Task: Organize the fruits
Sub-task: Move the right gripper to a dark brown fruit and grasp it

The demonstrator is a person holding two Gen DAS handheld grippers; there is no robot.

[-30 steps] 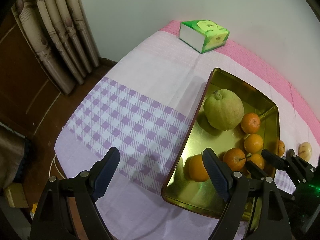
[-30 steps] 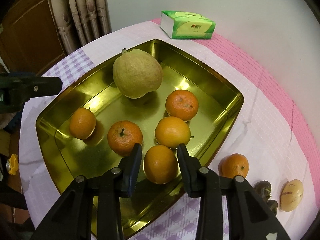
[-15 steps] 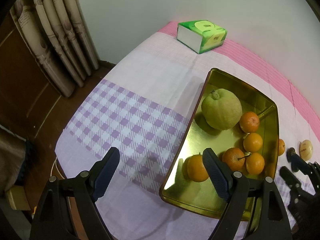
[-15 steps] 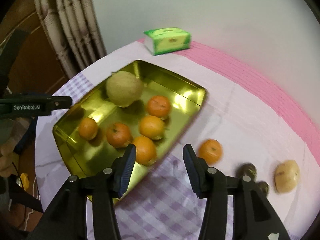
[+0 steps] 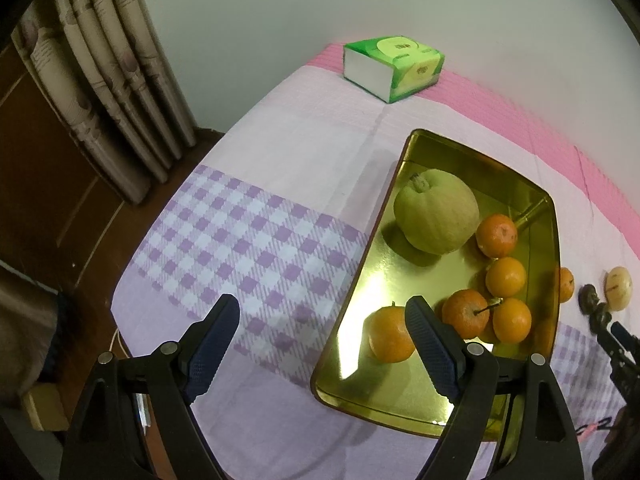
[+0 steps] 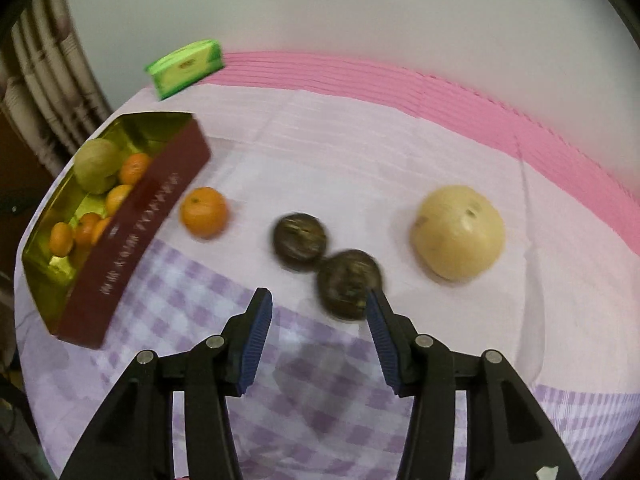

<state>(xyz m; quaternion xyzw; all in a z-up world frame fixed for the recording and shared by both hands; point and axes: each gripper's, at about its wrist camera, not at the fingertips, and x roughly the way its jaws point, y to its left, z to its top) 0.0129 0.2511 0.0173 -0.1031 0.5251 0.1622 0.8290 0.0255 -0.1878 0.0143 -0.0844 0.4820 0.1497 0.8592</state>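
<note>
Gold tray [image 5: 545, 240] with dark red outer walls sits on a pink and purple-checked tablecloth [image 5: 256, 240], holding a large pale green pomelo-like fruit [image 5: 436, 211] and five mandarins [image 5: 505, 277]: one apart near the left wall, four bunched along the right side, two of them touching. Left gripper [image 5: 320, 344] hangs spread wide and empty above the tray's near left edge, one finger over the cloth, the other over the tray. Right gripper [image 6: 318, 316] hovers over the checked cloth, parted, nothing between the pads; right finger close to the nearer of two dark brown round fruits [image 6: 348, 283], contact unclear through the blur. Loose mandarin [image 6: 204, 212] lies on the cloth just beside the tray wall. Pale yellow round fruit [image 6: 459, 233] rests further right, apart from the dark pair. Green tissue pack [image 5: 394, 67] sits at the far edge near the wall, curtain [image 5: 104, 92] to the left.
</note>
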